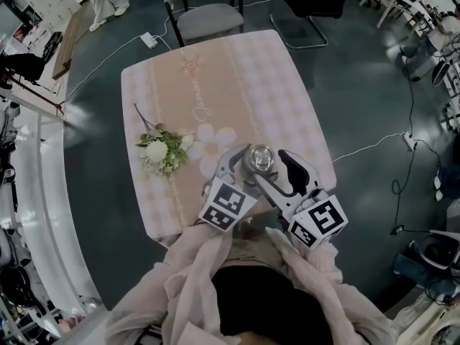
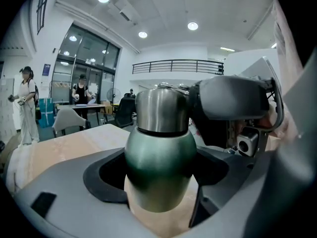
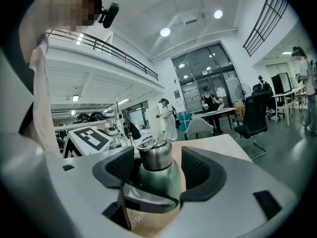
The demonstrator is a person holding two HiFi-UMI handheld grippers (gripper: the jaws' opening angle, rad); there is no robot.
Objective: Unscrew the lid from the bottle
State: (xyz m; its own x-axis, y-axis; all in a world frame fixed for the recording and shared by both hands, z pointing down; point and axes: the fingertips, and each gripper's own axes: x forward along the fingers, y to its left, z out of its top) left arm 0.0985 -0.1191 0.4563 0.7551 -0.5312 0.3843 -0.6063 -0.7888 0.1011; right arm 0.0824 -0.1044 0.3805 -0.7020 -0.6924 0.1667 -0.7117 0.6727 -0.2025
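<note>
- The bottle (image 2: 159, 167) is held tight by its green body in the left gripper (image 2: 161, 192), standing upright.
- Its lid (image 3: 155, 155) is seen straight ahead of the right gripper (image 3: 157, 170), between wide-open jaws, not touched.

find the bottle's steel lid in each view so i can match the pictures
Head view: the lid is at lower centre, seen from above.
Left gripper view: the lid is in the middle, on top of the green bottle body.
Right gripper view: the lid is at centre, slightly low.
Shared landmark: the beige table.
</note>
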